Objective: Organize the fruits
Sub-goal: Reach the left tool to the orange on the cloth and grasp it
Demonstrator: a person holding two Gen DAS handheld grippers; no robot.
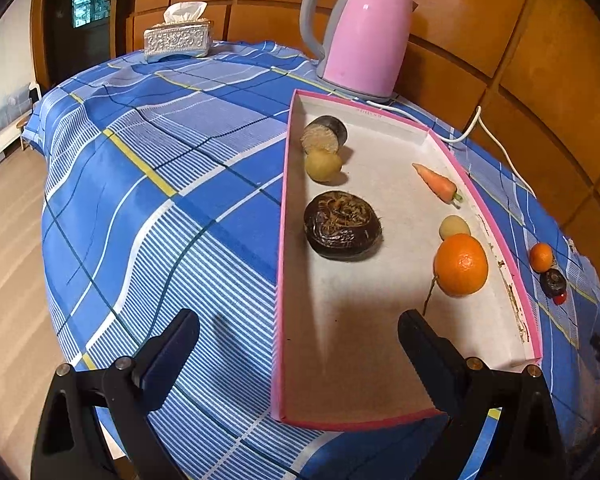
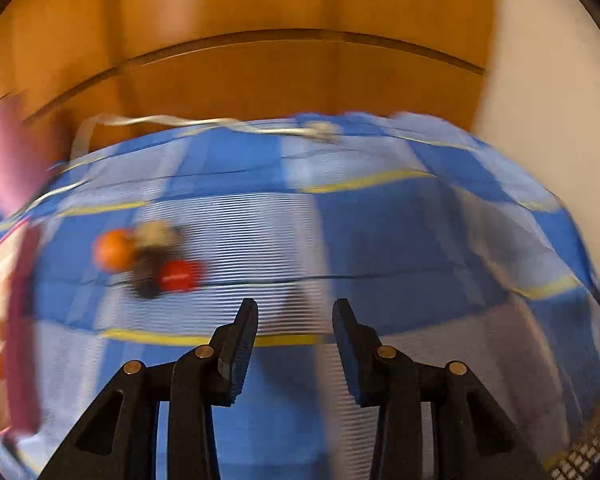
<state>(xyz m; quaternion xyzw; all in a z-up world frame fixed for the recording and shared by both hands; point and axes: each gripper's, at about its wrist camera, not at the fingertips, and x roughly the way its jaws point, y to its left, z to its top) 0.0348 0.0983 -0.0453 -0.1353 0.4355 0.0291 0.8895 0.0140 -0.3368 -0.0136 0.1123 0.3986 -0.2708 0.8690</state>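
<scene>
Holding your left gripper [image 1: 298, 340] over the near end of the pink-rimmed tray [image 1: 526, 296], you are keeping its fingers wide apart with nothing between them. In the tray are sitting an orange [image 1: 461, 265], a carrot [image 1: 438, 183], a large dark fruit [image 1: 342, 225] and a yellow fruit [image 1: 323, 165]. Your right gripper [image 2: 295, 334] is hanging over the blue checked counter [image 2: 380, 240], fingers slightly parted and empty, with a small orange fruit [image 2: 114, 250] and a red fruit [image 2: 179, 276] lying beyond them outside the tray; blur is obscuring detail.
</scene>
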